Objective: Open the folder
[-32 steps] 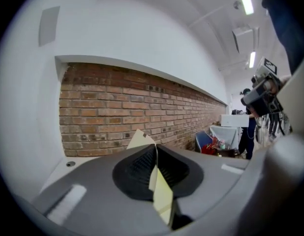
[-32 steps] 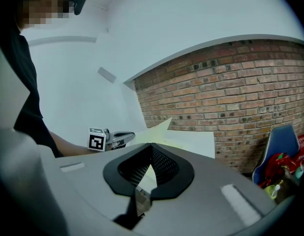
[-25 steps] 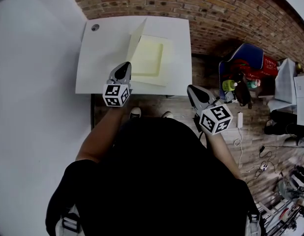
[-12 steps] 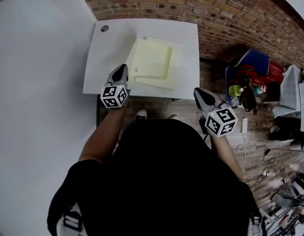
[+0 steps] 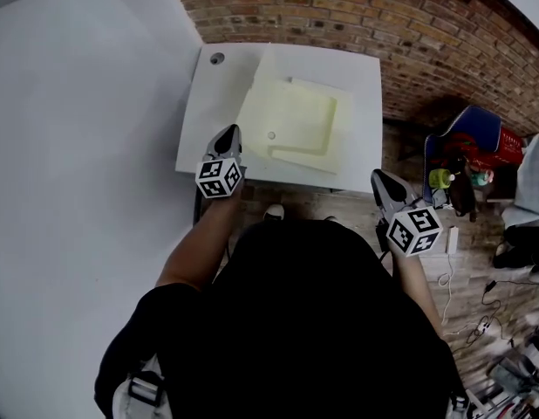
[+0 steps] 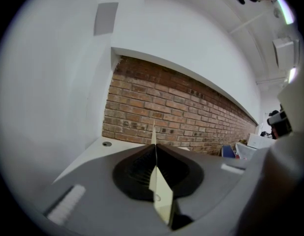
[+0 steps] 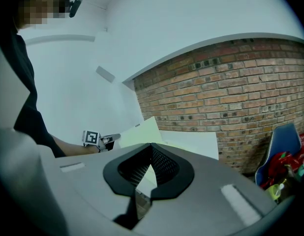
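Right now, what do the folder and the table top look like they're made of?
Folder: pale yellow, matte, thin sheet, likely plastic or card; its cover shows edge-on, thin, pinched in the left tool. Table: white, smooth, even top, probably laminate or painted board; can't tell which.

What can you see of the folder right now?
The folder is pale yellow and thin, like card or plastic. Its back lies flat on the white table, showing an inner pocket. The front cover is swung up leftward, its edge pinched in the shut tongs of the left gripper.
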A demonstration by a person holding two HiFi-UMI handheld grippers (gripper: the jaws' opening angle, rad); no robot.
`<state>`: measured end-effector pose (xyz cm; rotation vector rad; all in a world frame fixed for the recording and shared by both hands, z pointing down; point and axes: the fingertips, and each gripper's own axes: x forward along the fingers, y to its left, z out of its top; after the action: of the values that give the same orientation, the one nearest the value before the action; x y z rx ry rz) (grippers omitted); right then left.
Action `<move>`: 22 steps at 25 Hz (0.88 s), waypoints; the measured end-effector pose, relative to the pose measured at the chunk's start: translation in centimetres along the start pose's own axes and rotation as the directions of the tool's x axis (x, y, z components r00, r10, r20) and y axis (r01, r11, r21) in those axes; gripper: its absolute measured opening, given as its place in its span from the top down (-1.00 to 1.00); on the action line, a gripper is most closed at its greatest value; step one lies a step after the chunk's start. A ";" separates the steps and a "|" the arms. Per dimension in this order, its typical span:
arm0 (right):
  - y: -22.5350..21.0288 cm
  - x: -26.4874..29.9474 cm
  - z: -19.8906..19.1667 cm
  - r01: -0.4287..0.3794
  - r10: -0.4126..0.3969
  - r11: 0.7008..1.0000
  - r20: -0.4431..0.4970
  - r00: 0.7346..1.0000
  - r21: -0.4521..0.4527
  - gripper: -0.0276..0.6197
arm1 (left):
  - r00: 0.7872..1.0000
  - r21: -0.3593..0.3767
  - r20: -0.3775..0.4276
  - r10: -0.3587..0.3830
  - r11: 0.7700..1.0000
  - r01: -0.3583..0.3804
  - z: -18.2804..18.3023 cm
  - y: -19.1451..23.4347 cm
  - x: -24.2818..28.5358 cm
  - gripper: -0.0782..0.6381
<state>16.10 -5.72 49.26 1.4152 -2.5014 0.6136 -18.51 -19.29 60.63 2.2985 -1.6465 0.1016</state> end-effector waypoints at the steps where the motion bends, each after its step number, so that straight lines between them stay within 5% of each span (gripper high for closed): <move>1: 0.0 0.2 0.0 0.002 -0.002 1.000 0.001 1.000 0.003 0.91 | 1.000 -0.003 -0.002 0.009 1.000 -0.009 -0.1 0.6 0.0 0.77; 15: -0.3 1.1 -0.3 0.040 -0.040 0.999 0.000 0.999 0.029 0.91 | 0.990 0.003 -0.073 0.124 0.992 -0.124 -3.1 8.6 -0.2 0.76; 22: -0.2 2.1 -0.1 0.053 -0.053 0.998 -0.007 0.999 0.034 0.91 | 0.974 -0.112 -0.142 0.179 0.974 -0.195 -5.7 13.3 -0.3 0.76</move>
<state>15.16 -7.40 50.15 1.4836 -2.4516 0.6524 -30.31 -21.18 68.77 1.9973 -1.7466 0.1821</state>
